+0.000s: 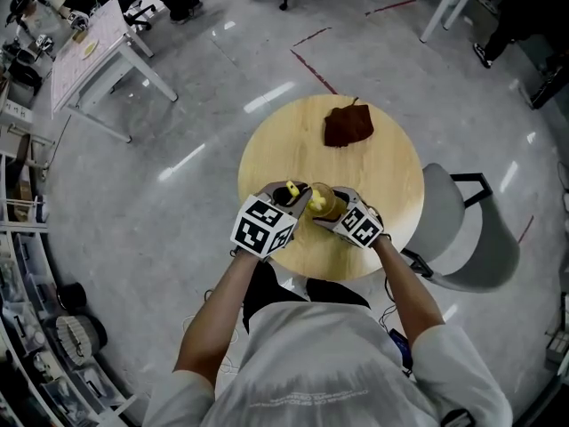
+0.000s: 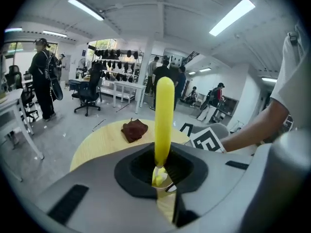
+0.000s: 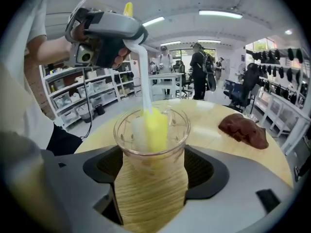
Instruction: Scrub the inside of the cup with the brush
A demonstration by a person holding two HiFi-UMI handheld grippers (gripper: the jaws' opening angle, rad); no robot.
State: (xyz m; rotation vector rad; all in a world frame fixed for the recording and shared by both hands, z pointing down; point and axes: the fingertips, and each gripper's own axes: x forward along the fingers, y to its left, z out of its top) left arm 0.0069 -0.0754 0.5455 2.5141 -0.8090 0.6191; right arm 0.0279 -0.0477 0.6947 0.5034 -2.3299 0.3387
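At the desk's (image 1: 391, 167) near edge, the right hand-held gripper (image 3: 151, 198) clasps the clear cup (image 3: 177, 130), upright between its jaws. The left hand-held gripper (image 2: 164, 178) is clenched on the yellow brush (image 2: 164, 110), whose head is down inside the cup. Farther back lies a brown cloth (image 1: 348, 124).

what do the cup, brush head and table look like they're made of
Cup: clear, glossy glass or plastic; you see through its wall. Brush head: soft yellow-and-white sponge, probably, matte. Table: pale wood or wood-look laminate; grain lines show.
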